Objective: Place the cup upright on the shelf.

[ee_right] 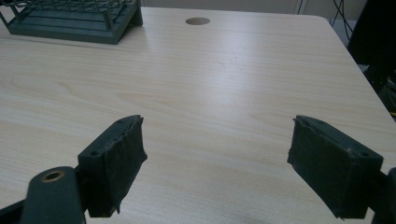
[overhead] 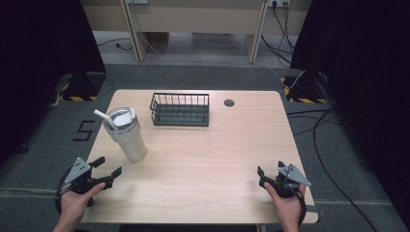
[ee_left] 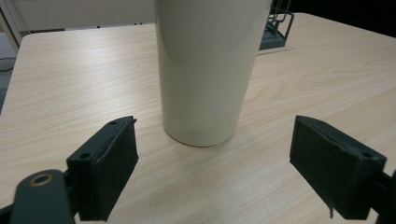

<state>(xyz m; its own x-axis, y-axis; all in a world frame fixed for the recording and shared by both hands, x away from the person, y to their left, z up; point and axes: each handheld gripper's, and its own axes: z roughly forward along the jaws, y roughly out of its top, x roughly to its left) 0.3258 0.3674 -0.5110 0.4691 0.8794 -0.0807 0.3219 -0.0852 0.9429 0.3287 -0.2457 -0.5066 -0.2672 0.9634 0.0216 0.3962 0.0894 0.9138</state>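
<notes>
At the lower left of the high view the left tongs point(overhead: 107, 167) sit spread wide and empty, aimed at the cream tumbler point(overhead: 126, 134), which stands upright at the left of the desk point(overhead: 232, 150), just above them in the frame. Its lid point(overhead: 119, 118) and straw point(overhead: 104, 117) make it look top-heavy; the smooth, tapered, rigid wall will likely be slippery, so a grip at mid-body seems safest. At upper centre stands a black wire basket point(overhead: 180, 109). At the lower right the right tongs point(overhead: 270, 169) are likewise wide open, holding nothing.
</notes>
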